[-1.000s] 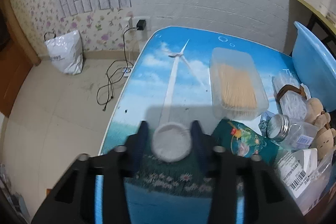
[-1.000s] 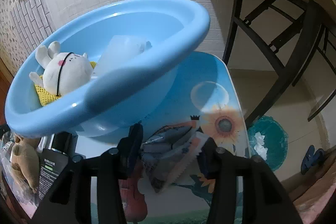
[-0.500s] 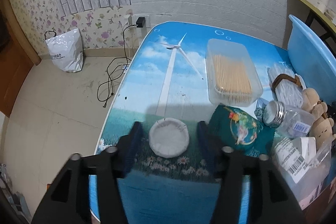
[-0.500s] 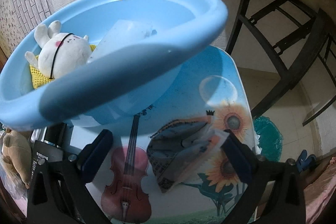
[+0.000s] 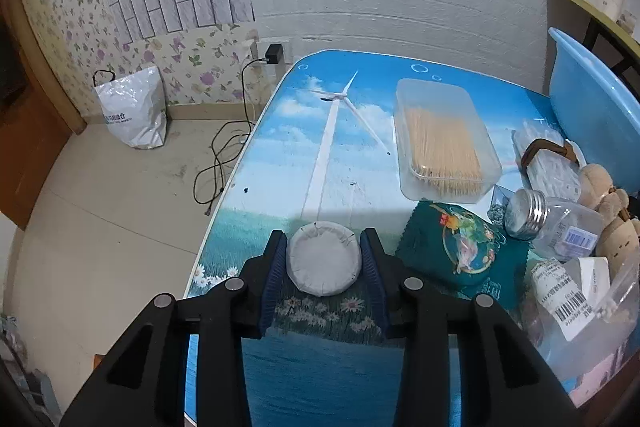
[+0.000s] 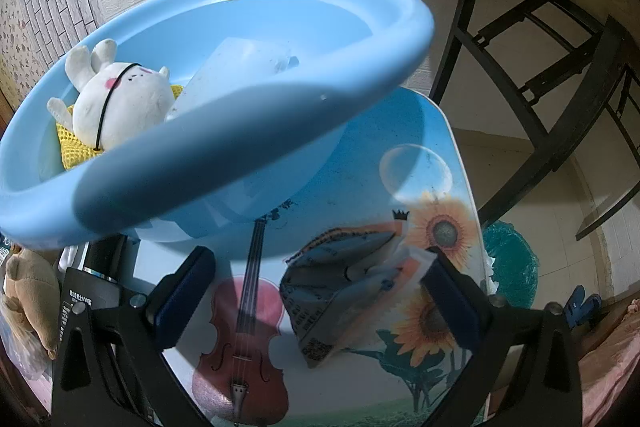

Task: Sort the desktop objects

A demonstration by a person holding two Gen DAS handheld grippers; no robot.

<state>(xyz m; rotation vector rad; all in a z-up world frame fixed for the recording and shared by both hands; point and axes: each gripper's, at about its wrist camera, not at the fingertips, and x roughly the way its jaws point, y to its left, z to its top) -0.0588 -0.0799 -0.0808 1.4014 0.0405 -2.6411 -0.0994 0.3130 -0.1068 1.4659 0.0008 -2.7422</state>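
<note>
The left tool is closed narrowly around a round white paper-wrapped cake, its blue-padded fingers pressing on the cake's left and right sides. The cake sits low over the worktop, whose surface is printed with a wind turbine, sky and daisies; whether it rests on the print or is held just above cannot be told. Just right of the cake lies a dark green packet with a round colourful emblem. Beyond it stands a clear lidded box of toothpicks. Further right are a clear jar with a silver screw cap lying on its side, a brown plush toy, and a clear bag with a barcode label, all crowded together at the worktop's right edge.

The right tool is spread wide, holding nothing. Between its fingers, closer to the right one, a crumpled printed foil packet lies on the worktop over the sunflower and violin print; the right finger's tip is at the packet's edge. Behind and above is a large light-blue basin holding a white plush rabbit on a yellow mesh cloth, with a pale translucent sheet beside it.
</note>
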